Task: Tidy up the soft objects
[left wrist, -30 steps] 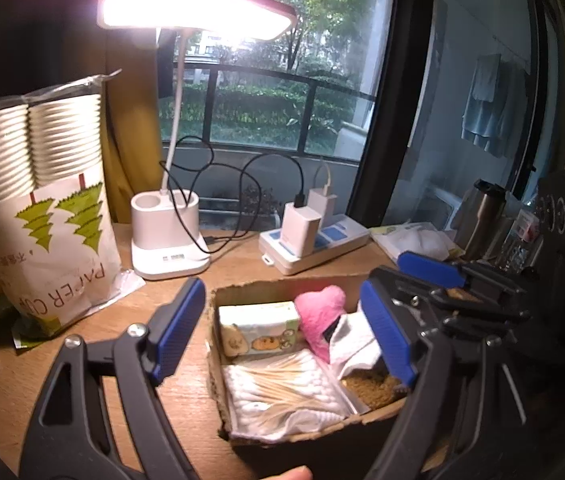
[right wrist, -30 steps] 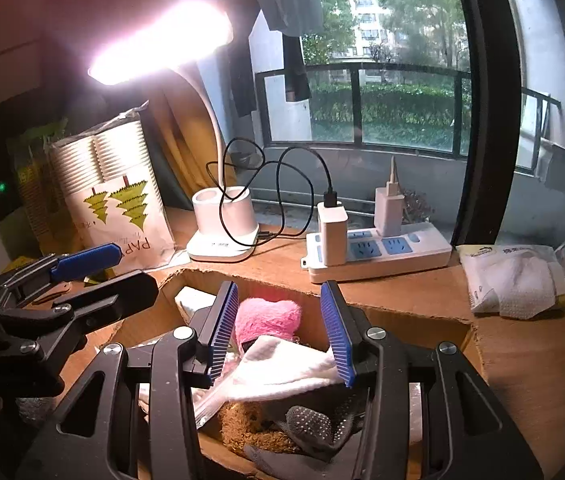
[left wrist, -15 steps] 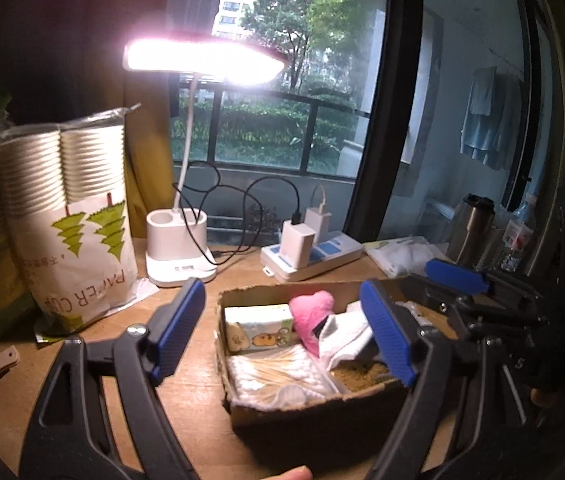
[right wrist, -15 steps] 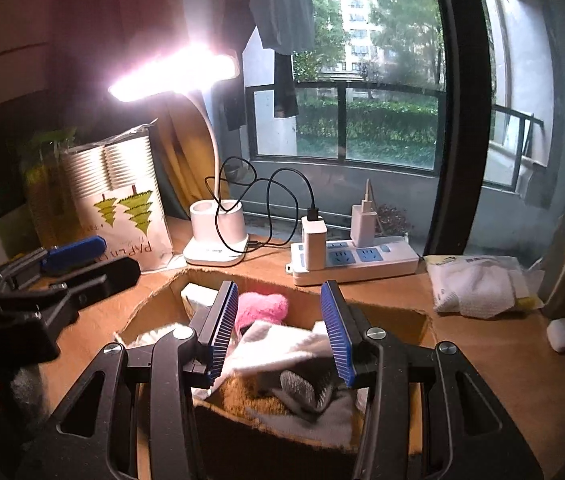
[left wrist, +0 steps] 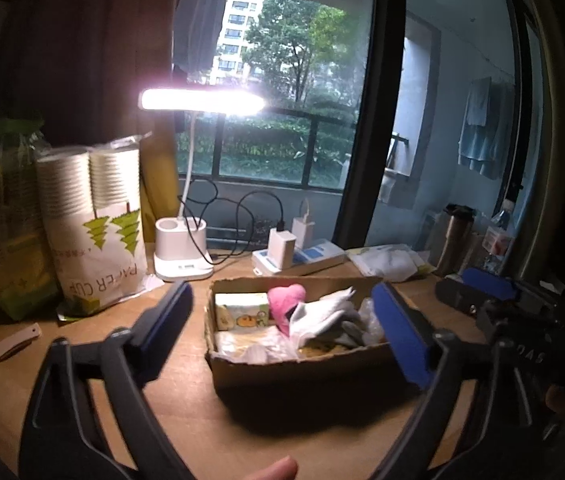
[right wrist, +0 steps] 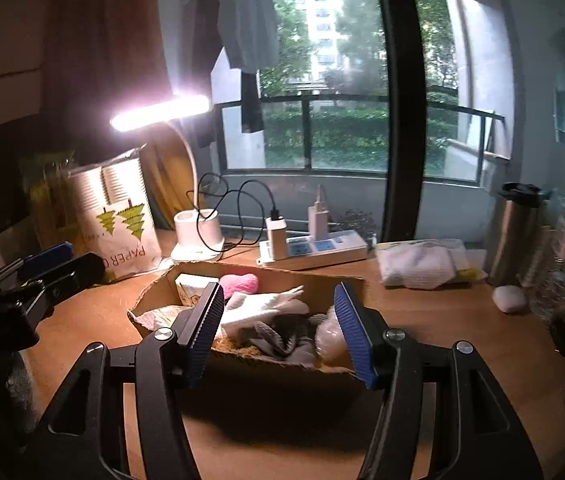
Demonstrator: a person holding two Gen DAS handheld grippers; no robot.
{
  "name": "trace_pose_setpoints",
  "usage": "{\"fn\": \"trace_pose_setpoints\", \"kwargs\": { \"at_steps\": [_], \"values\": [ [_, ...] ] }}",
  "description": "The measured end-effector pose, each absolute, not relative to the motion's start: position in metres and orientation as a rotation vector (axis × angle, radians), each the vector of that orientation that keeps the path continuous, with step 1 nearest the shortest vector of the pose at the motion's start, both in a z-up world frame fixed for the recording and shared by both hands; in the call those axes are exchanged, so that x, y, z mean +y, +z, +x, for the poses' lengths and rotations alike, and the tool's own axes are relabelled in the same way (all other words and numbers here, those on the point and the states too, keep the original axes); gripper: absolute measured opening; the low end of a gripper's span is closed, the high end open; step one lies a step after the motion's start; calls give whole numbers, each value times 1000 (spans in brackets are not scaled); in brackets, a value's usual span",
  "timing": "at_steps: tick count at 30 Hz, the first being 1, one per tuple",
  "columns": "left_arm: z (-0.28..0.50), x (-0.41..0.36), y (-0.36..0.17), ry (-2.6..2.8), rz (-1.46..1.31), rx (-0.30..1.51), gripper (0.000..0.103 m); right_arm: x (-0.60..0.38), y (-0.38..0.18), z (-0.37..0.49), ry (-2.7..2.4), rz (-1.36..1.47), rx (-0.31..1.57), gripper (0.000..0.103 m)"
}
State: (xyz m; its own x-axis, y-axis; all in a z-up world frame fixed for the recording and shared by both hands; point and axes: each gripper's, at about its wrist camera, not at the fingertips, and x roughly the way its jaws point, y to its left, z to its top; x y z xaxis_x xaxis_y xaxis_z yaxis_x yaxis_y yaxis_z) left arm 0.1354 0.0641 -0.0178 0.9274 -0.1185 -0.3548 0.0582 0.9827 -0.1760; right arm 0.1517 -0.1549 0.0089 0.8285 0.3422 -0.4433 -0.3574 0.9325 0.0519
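Cardboard box [left wrist: 302,368] of soft items beyond both open, empty tongs

box [right wrist: 266,364] front wall in shadow | left claw [left wrist: 282,328] pad blurred

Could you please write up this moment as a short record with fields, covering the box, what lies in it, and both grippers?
container: cardboard box on the wooden desk
contents: pink heart cushion, white cloth, tissue pack, grey glove
left gripper: open, empty, jaws just opening
right gripper: open, empty, jaws just opening
behind the box: desk lamp, power strip
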Motion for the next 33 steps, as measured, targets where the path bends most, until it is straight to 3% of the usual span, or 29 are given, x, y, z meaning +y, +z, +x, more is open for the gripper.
{"fn": "trace_pose_setpoints", "kwargs": {
  "at_steps": [13,33],
  "values": [
    [69,43,39,-75,-116,265,102,-186,70,83,322,-36,343,74],
    [17,25,103,-56,-36,170,102,-205,129,32,289,-20,239,75]
  ]
}}
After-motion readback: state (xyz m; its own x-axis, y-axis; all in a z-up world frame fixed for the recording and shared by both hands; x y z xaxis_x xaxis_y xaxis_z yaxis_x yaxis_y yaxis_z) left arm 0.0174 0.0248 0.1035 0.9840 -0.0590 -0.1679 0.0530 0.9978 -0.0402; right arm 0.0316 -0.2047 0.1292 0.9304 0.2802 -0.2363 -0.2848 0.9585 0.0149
